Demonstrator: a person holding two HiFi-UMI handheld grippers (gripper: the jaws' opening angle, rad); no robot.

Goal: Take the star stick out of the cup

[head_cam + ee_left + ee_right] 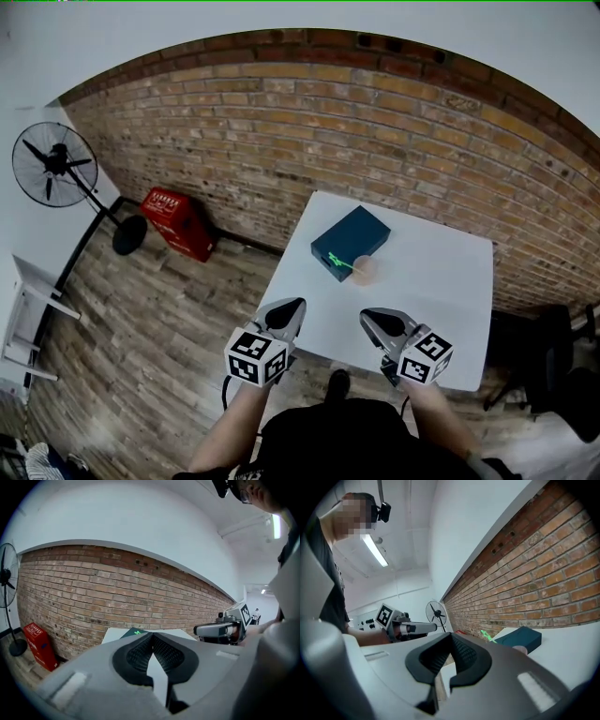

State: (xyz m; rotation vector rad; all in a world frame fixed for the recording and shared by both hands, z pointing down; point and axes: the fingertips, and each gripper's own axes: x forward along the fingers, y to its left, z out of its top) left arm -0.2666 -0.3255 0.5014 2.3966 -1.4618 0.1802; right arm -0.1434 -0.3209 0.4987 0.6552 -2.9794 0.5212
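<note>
White table (441,281) against a red brick wall (328,122): a person stands at its near edge holding 2 handheld grippers side by side, both well short of the objects on the tabletop. The left gripper (292,307) has its jaws closed tip to tip with nothing between them; its own view shows the 2 ribbed black pads meeting at a point. The right gripper (370,319) is likewise fully closed and empty, its pads pressed together.

The green star stick (349,267) stands tilted in a small pinkish cup (364,272), leaning left so that, seen from the head view, it crosses the near end of a dark teal box (351,239). The cup sits on the table just beside that end of the box, near the middle of the tabletop. In the right gripper view the star pokes up to the left of the box, and the cup shows only in part behind the gripper body.

On the wooden floor (159,309) to the left are a black pedestal fan (54,164) and a red crate (178,223) by the wall.
</note>
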